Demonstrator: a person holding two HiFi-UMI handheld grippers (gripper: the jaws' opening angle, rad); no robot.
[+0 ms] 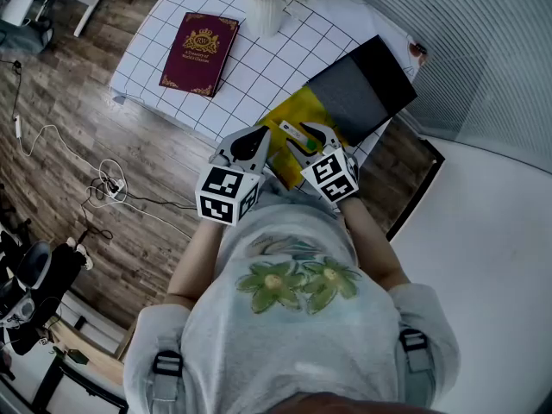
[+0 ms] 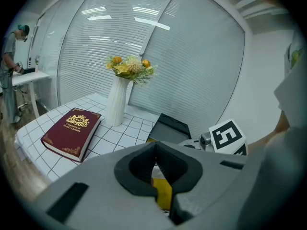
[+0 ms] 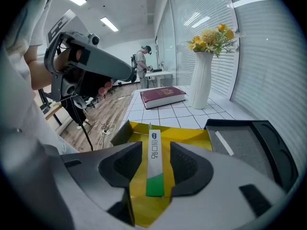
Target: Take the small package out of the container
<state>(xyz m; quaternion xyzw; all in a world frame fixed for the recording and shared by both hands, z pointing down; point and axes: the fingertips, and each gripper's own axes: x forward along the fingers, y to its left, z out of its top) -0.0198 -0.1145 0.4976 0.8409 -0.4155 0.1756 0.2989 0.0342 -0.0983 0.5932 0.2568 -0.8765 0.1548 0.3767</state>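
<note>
The container is a yellow-lined box [image 1: 300, 110] [image 3: 192, 137] at the near edge of the table, with its black lid [image 1: 362, 89] [image 3: 249, 150] beside it. The small package [image 1: 291, 134] [image 3: 154, 162] is a long white and green sachet over the yellow lining. My right gripper [image 1: 304, 138] [image 3: 156, 147] is open and straddles the package, with a narrow gap on each side. My left gripper [image 1: 253, 142] [image 2: 154, 147] hangs just left of the box, shut with nothing in it. A strip of yellow shows below its jaws.
On the white checked tablecloth [image 1: 259, 67] lie a dark red book [image 1: 200, 53] [image 2: 72, 131] and a white vase of yellow flowers [image 1: 267, 7] [image 3: 201, 83]. Cables [image 1: 108, 179] trail over the wooden floor at the left. A person [image 3: 142, 63] stands far back in the room.
</note>
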